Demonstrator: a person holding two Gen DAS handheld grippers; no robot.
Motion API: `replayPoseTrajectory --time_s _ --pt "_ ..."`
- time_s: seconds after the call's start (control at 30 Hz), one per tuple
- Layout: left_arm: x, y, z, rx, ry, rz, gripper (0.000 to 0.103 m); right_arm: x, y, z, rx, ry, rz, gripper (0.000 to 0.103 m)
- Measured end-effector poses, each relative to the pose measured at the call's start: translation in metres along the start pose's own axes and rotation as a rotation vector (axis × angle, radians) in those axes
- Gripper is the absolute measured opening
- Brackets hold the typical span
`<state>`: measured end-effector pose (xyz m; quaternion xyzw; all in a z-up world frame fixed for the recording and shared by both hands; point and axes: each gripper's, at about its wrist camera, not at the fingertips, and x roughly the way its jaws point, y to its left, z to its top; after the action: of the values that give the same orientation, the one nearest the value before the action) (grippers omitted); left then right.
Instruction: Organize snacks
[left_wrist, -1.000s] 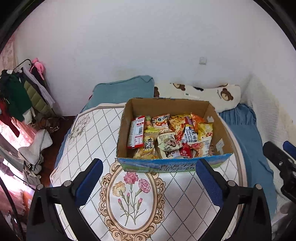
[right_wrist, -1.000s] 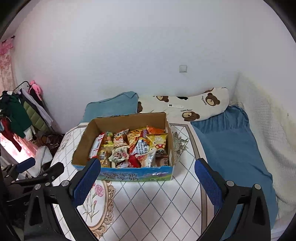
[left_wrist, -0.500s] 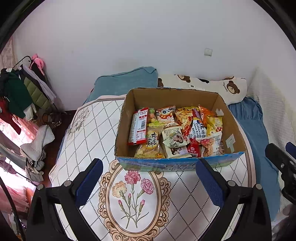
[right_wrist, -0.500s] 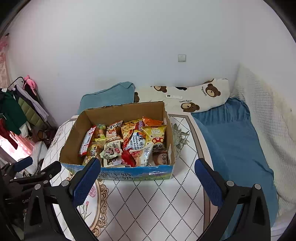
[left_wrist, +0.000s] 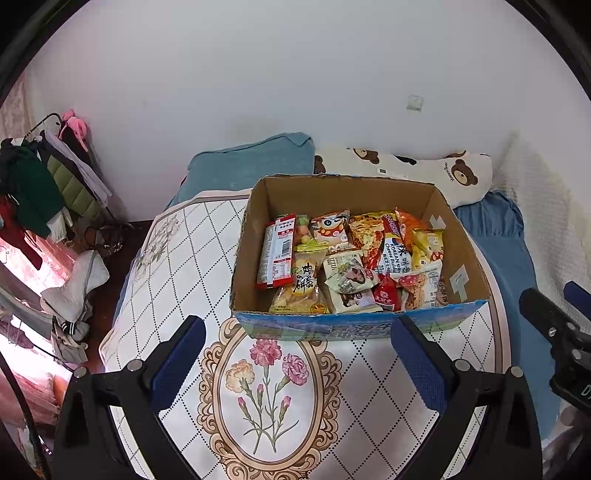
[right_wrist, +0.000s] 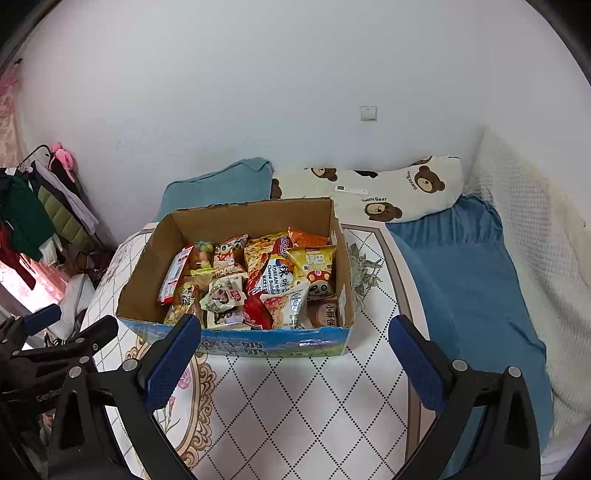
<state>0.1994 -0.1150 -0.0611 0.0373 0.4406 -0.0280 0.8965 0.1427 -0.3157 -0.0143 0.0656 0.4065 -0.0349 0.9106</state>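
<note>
An open cardboard box (left_wrist: 347, 192) (right_wrist: 255, 212) with a blue printed front sits on a round table with a diamond-pattern cloth (left_wrist: 184, 273) (right_wrist: 295, 398). Several snack packets (left_wrist: 351, 258) (right_wrist: 258, 280) fill the box. My left gripper (left_wrist: 297, 354) hangs open above the table, just in front of the box, holding nothing. My right gripper (right_wrist: 293, 354) is open too, in front of the box's right half. Each gripper shows at the edge of the other's view.
Behind the table lies a bed with a blue sheet (right_wrist: 461, 280), a blue pillow (left_wrist: 251, 162) and a bear-print pillow (right_wrist: 388, 192) against a white wall. A clothes rack (left_wrist: 40, 177) and piled laundry (left_wrist: 74, 288) stand at the left.
Both grippers have moved closer to the box and slightly higher; the box looks larger and more from above. Both stay open, and nothing in the box has moved.
</note>
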Motion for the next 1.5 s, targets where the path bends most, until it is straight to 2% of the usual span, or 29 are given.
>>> replayPoseTrajectory --time_s 1.5 --pt "-0.015 -0.004 0.004 0.013 -0.018 -0.028 0.103 0.0 -0.005 -0.003 0.001 0.001 0.014 0.103"
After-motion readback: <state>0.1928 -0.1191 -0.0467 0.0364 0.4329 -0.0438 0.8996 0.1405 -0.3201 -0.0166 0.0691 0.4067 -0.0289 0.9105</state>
